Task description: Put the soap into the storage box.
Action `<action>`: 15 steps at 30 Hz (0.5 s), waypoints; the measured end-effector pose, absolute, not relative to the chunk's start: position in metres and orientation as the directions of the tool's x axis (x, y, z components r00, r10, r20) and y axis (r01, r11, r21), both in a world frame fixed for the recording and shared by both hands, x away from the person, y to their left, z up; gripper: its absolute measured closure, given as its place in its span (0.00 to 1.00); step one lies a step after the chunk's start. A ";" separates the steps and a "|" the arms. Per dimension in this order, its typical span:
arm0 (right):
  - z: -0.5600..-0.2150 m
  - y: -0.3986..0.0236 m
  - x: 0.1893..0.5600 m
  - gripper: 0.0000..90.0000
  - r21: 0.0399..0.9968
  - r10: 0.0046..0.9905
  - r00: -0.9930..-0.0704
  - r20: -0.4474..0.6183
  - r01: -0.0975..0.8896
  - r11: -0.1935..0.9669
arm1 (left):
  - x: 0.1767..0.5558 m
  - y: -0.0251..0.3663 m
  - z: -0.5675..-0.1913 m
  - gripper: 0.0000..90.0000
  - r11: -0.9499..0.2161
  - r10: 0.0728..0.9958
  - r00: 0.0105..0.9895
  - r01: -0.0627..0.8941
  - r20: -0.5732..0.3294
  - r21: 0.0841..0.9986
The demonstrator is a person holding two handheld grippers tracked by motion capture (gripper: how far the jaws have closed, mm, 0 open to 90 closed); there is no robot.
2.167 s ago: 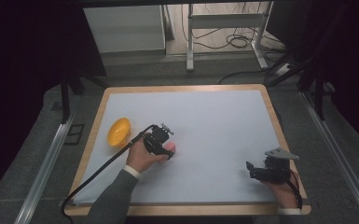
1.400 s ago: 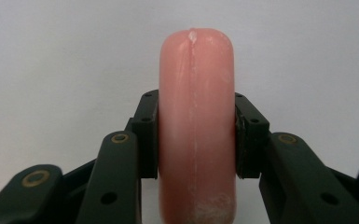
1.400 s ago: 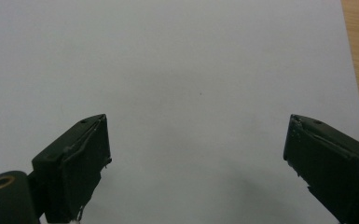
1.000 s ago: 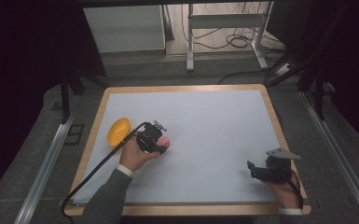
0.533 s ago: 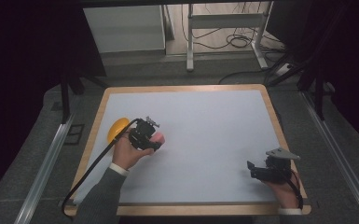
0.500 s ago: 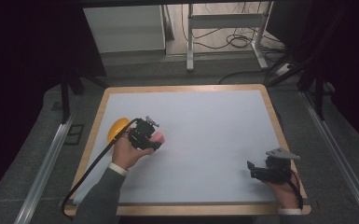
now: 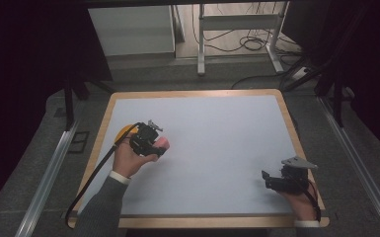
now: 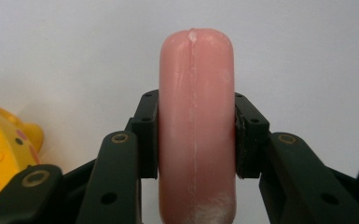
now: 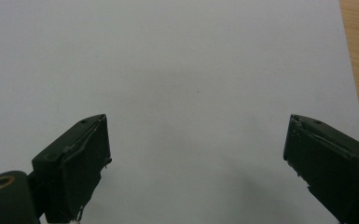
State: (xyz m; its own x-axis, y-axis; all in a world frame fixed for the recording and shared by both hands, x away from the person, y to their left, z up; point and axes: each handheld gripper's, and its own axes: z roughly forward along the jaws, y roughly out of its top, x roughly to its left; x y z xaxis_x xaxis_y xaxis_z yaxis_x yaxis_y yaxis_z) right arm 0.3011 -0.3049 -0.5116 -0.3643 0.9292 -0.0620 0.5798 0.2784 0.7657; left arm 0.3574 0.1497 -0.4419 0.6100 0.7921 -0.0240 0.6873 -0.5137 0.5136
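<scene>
Pink and rounded, the sausage-shaped piece [image 8: 196,126] sits clamped between the two black jaws of the left gripper [image 8: 196,135], the pads pressing on its flanks in the left gripper view while its smooth end juts out beyond them and a faint seam runs along its length. From the high view the same left gripper [image 7: 154,144] is held by the person's left hand [image 7: 131,160] over the left part of the white table top [image 7: 217,128], the pink piece [image 7: 163,144] peeking out at the gripper's right side, above the surface rather than lying on it. Just beside and behind the gripper, near the table's left wooden edge, lies a yellow object [image 7: 124,131]; the left gripper view shows its spotted, bumpy skin [image 8: 4,149] at the lower left. Well apart, at the near right corner of the table, the right gripper [image 7: 276,181] rests in the right hand [image 7: 303,202]. Its jaws stand wide apart in the right gripper view, with nothing but bare white surface between them [image 9: 196,158].
</scene>
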 end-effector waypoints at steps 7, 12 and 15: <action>-0.512 -0.305 0.301 0.08 0.763 0.929 -0.364 -0.063 0.583 0.280 | 0.358 0.156 -0.439 0.67 -0.508 0.798 0.603 0.689 -0.019 0.517; -0.512 -0.305 0.301 0.08 0.761 0.928 -0.366 -0.065 0.583 0.283 | 0.359 0.160 -0.437 0.67 -0.501 0.803 0.596 0.692 -0.020 0.520; -0.513 -0.305 0.302 0.08 0.761 0.928 -0.368 -0.065 0.583 0.285 | 0.360 0.163 -0.436 0.67 -0.496 0.806 0.592 0.695 -0.022 0.520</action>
